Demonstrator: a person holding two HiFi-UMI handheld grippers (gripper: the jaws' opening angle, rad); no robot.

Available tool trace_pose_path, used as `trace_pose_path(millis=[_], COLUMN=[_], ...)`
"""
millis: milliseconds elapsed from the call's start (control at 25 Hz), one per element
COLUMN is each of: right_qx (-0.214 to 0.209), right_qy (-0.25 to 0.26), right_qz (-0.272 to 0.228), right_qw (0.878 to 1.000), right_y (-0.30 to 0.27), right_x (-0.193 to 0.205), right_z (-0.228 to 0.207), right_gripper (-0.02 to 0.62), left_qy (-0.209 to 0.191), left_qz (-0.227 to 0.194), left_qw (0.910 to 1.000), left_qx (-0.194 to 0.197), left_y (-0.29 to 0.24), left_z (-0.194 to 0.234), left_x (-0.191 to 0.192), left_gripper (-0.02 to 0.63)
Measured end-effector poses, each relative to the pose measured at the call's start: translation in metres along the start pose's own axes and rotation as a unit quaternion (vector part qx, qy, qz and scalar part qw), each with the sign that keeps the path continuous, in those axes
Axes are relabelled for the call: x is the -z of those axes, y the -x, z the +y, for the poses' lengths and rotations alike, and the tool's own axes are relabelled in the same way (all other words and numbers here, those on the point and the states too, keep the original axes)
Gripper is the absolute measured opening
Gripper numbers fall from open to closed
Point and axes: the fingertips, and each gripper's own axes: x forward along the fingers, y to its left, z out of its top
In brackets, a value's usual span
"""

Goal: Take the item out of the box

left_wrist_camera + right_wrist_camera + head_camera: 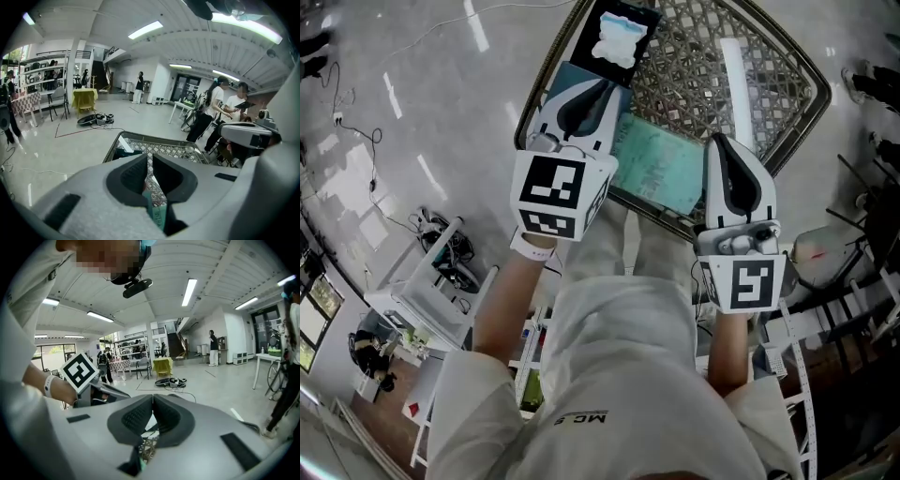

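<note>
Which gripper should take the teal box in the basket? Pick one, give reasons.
Left, probably. The left gripper hangs over the teal box in the basket; the right gripper sits off its right edge. Both are shut.

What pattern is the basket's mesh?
The basket has a diamond lattice mesh, seen best in the head view.

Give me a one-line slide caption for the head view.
Left gripper and right gripper, both shut, held above a lattice basket containing a teal box.
</note>
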Motion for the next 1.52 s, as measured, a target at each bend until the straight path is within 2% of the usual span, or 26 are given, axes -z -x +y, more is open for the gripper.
trace_pose_path(millis=[240,280,320,640,840,1040,1520], right_qx=[0.012,0.015,0.018,0.026,0.029,0.033,0.028], right_qy=[-0.002,-0.004,-0.006,-0.020,-0.025,-0.024,-0.026], right_qz=[0.004,0.003,0.003,0.009,0.008,0.011,0.006], right_qw=[1.000,1.000,1.000,0.999,0.999,0.999,0.999], right_y=[-0.012,-0.014,-0.015,-0.024,-0.028,-0.025,-0.023], right_x=[0.019,0.022,0.026,0.044,0.047,0.050,0.045], right_z=[-0.016,-0.018,-0.021,-0.023,-0.024,-0.029,-0.027], right_gripper=[0.018,0.018,0.018,0.018,0.018,0.018,0.018], left_qy=[-0.025,-0.029,-0.034,-0.088,-0.094,-0.129,-0.170], left_qz=[0.026,0.034,0.043,0.095,0.132,0.167,0.256], left_qw=[0.9993,0.9990,0.9985,0.9916,0.9867,0.9775,0.9512], left_qx=[0.009,0.009,0.010,-0.003,0.019,0.014,0.025], left_y=[-0.036,-0.043,-0.050,-0.093,-0.119,-0.137,-0.162], left_z=[0.010,0.013,0.015,0.033,0.040,0.047,0.063], left_x=[0.015,0.019,0.023,0.049,0.064,0.079,0.104], left_gripper=[0.027,0.039,0.084,0.117,0.137,0.139,0.138])
